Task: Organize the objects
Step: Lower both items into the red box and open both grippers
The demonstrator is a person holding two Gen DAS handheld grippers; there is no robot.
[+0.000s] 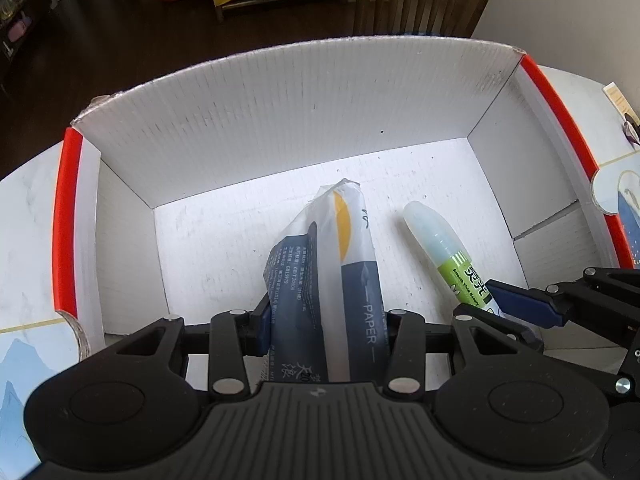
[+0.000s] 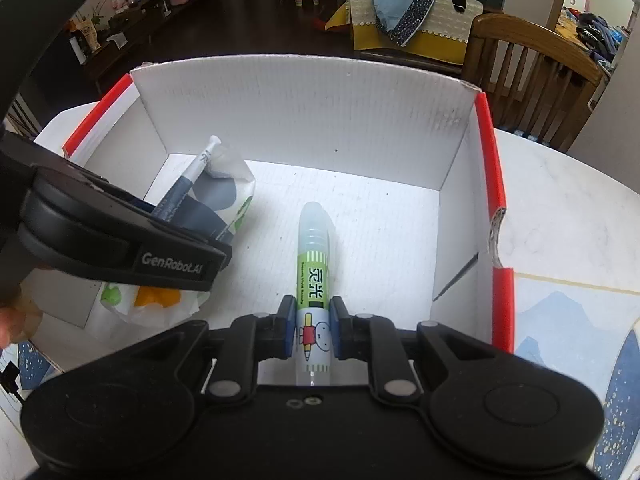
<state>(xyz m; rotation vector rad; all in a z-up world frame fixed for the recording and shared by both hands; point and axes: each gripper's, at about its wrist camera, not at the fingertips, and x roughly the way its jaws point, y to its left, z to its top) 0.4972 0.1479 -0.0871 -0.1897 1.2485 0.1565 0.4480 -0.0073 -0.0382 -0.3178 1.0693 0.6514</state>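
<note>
in the left wrist view the left gripper [image 1: 326,320] fills the bottom of the frame, its blue-padded fingers [image 1: 262,320] pressed against both sides of a tissue pack [image 1: 340,264], a soft blue and white packet with an orange patch and the word "paper" along it. the pack sticks up toward the middle of the frame, over the white floor of an open cardboard box [image 1: 280,120] with red edges on its left and right walls. just right of the pack, the glue stick [image 1: 448,252] slants from the centre toward the lower right, its frosted cap nearest the centre and its green label lower down. the right gripper [image 1: 496,304] comes in from the right edge and clamps the labelled end.

in the right wrist view the right gripper [image 2: 312,332] sits at the bottom centre, its jaws narrow and tight on the glue stick [image 2: 314,272] around the cartoon figure on its label; the capped end points up the frame, over the box floor. whether the cap touches the floor i cannot tell. the left gripper [image 2: 188,216] crosses the left side of the frame, with the tissue pack [image 2: 208,184] held in it near the left wall of the box [image 2: 320,100]. the box stands on a pale table [image 2: 568,208] carrying a blue patterned mat [image 2: 560,320] at the lower right.
</note>
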